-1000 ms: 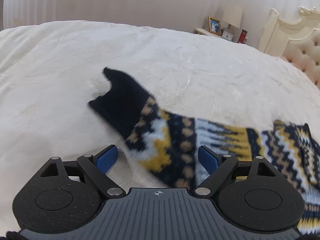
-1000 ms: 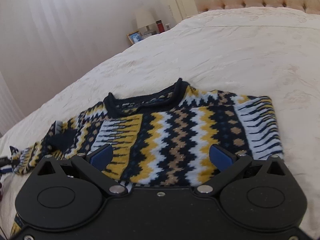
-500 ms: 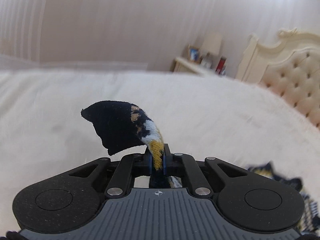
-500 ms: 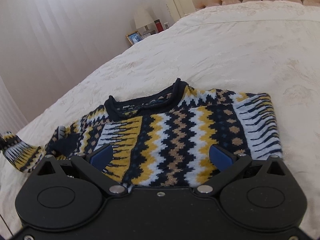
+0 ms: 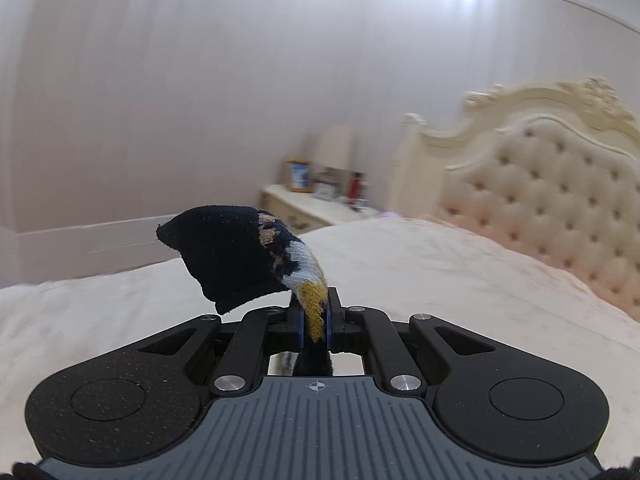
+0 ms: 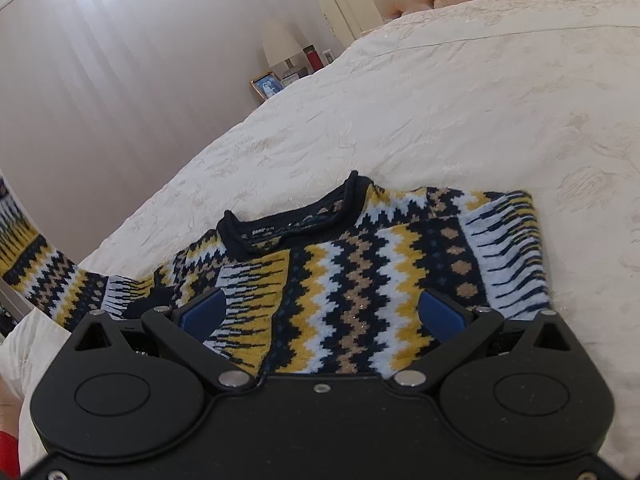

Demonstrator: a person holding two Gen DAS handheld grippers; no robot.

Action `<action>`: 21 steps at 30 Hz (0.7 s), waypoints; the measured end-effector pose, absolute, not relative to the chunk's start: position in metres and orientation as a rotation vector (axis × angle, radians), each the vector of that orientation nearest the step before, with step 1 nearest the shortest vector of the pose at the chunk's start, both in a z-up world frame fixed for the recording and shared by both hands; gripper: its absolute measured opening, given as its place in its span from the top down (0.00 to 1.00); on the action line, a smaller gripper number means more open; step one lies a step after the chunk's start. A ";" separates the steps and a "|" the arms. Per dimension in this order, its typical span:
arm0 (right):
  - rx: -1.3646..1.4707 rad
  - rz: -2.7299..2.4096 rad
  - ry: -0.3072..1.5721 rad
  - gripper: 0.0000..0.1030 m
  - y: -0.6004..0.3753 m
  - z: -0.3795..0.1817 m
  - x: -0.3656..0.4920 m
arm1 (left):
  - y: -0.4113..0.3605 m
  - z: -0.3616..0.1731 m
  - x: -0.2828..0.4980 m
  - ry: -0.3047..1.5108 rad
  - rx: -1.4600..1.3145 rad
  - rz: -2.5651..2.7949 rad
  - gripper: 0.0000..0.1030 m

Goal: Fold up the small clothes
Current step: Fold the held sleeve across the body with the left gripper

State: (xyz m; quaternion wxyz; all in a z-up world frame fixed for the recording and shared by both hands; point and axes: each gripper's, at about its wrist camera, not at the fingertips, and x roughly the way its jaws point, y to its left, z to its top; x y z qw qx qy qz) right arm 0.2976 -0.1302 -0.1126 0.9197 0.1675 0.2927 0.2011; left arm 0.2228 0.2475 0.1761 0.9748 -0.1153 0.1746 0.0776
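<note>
Cream quilted bedding covers the bed [image 6: 460, 92], with a tufted headboard [image 5: 552, 204] at its far end and a nightstand [image 5: 308, 204] carrying a lamp and a framed photo beside it. On the bed lies the task's thing, a small knitted sweater [image 6: 380, 272] in navy, yellow, white and tan zigzags; it lies flat near the bed's near edge with its collar [image 6: 292, 220] pointing toward the headboard. Its right sleeve looks already folded in over the body, while the left sleeve [image 6: 36, 264] rises off the bed toward the left edge of the right wrist view. The left claw [image 5: 314, 320] is closed on that sleeve a little behind the navy cuff [image 5: 228, 252], which flops forward over the fingertips, lifted clear of the bedding. The right claw [image 6: 320, 316] is spread wide and holds nothing; it hovers low over the sweater's lower body, its blue pads [image 6: 202, 314] on either side of the central zigzags. The step in hand appears to be folding the left sleeve across the body. The next move likely calls for carrying the cuff over toward the sweater's far side, laying the sleeve flat and straight across the chest, then releasing it. The free right claw could press the body down so that the knit does not drag or bunch at the shoulder.
</note>
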 end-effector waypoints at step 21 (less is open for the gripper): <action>0.450 0.227 0.539 0.01 -0.208 -0.100 0.307 | 0.034 0.020 0.315 0.558 -0.259 -0.295 0.91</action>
